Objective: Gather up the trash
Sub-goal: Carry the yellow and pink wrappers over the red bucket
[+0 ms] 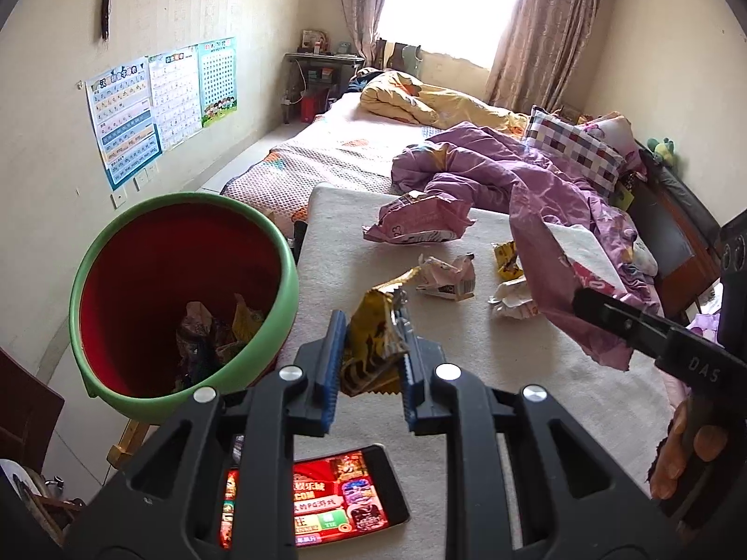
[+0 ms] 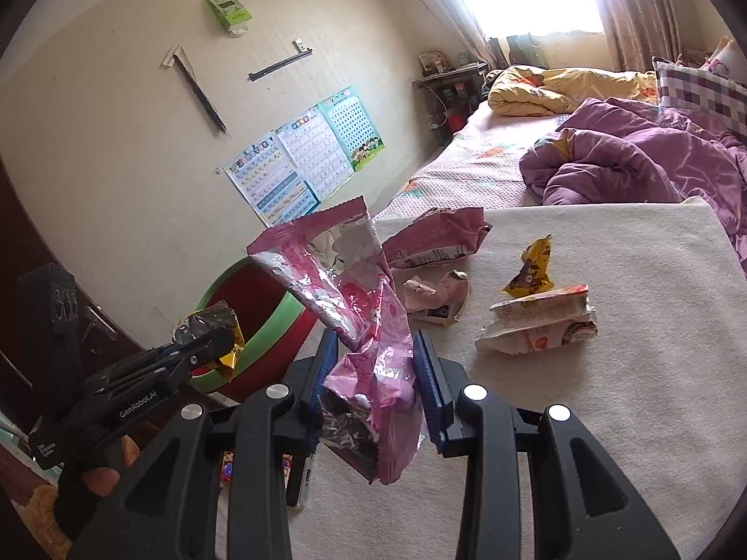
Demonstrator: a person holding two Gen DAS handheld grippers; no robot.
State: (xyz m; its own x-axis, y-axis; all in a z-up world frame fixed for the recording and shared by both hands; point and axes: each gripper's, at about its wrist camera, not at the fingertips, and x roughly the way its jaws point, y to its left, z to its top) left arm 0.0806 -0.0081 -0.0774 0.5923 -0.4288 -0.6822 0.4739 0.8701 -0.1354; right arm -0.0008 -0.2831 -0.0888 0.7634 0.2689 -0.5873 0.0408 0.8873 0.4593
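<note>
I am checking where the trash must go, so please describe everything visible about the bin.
The bin is a round bucket with a thick green rim and a red inside, and it looks like plastic. It is open, with no lid, and it appears tilted toward the left camera. It stands beside the left edge of the cream mat. Several crumpled wrappers already lie at its bottom. Its base is hidden. In the right view, the left gripper holds a yellow wrapper in front of its rim.
</note>
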